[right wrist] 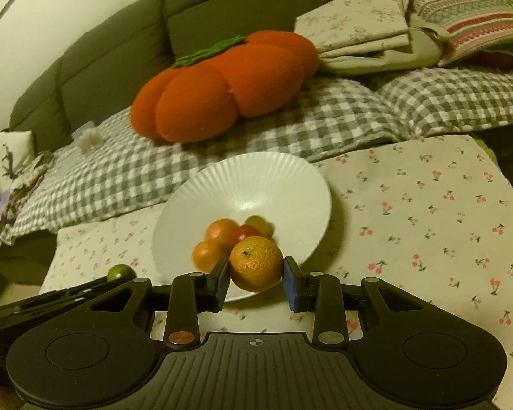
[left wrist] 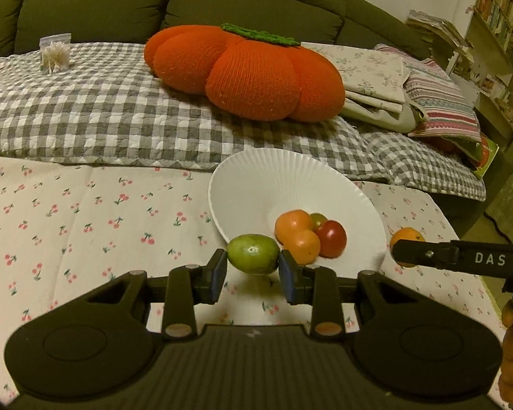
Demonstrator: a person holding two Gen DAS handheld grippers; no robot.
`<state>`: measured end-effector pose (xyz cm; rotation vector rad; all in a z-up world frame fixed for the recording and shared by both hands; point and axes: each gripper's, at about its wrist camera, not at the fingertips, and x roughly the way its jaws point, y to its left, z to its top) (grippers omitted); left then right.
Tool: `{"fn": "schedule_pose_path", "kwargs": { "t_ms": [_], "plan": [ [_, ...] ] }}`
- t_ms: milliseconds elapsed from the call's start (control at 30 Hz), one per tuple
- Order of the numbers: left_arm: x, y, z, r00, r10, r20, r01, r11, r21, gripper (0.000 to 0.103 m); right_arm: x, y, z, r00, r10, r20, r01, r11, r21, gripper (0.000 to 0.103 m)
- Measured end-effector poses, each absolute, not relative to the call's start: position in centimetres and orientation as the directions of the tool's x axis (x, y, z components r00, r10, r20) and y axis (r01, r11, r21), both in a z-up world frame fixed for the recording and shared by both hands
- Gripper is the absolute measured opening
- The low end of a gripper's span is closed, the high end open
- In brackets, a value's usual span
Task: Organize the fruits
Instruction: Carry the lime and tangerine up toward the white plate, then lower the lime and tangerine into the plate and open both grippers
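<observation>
In the left wrist view, a green fruit (left wrist: 253, 254) is clenched between the pads of the left gripper (left wrist: 253, 266) just before the white plate (left wrist: 290, 177), seemingly for adding to the fruits (left wrist: 309, 235) piled there

In the right wrist view, a mandarin (right wrist: 256, 263) is gripped by the right gripper (right wrist: 256, 273) over the plate's near rim; a cherry-print cloth (right wrist: 427, 222) covers the table before a sofa (right wrist: 102, 68) bearing a pumpkin cushion (right wrist: 222, 92)

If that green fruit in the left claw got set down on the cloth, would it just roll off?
Probably only a little: the green fruit looks egg-shaped, so it would likely wobble rather than roll straight. The cloth looks soft and quilted, which should slow it. Its skin seems smooth and glossy, so it may slip if the left gripper loosens.
</observation>
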<state>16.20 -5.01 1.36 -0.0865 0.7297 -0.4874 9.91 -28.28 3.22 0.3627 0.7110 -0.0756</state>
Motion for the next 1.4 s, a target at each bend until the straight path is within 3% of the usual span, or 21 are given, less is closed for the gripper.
{"fn": "schedule_pose_path", "kwargs": {
  "t_ms": [1100,1233,1400],
  "plan": [
    [21.4,-8.7,-1.6,0.610,-0.500,-0.614,0.457,0.856,-0.242,0.032,17.3,-30.2,-0.2,0.728,0.014,-0.686,0.188,0.957,0.219,0.033],
    [21.3,-8.5,-1.2,0.619,-0.502,-0.603,0.451,0.857,-0.250,0.050,17.5,-30.0,-0.1,0.732,0.005,-0.681,0.194,0.957,0.215,0.035],
    [21.2,-7.8,-0.5,0.629,-0.504,-0.592,0.436,0.859,-0.267,0.053,17.1,-30.0,0.2,0.744,-0.007,-0.669,0.204,0.955,0.217,0.044]
  ]
}}
